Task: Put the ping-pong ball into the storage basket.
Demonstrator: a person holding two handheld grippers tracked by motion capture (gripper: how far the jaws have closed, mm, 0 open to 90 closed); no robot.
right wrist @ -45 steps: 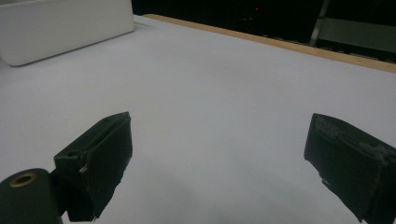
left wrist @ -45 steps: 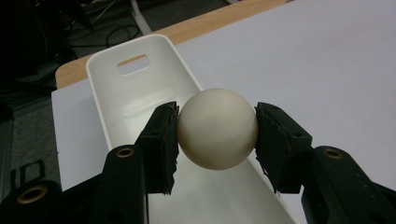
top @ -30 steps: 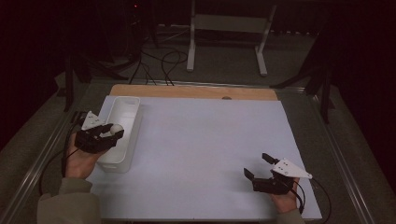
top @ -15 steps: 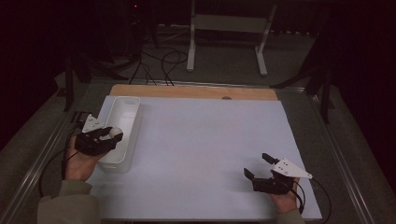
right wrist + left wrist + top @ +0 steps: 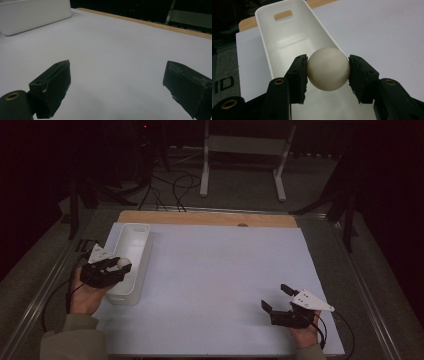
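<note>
On a white-covered table (image 5: 215, 285) in a dark room, a cream ball (image 5: 328, 69) is clamped between the pads of the left gripper (image 5: 120, 266), over the near end of a white bin (image 5: 287, 45). The placing step is judged in hand; release into the bin is called for next, while the right gripper (image 5: 277, 298) is held apart, jaws wide and empty.
</note>
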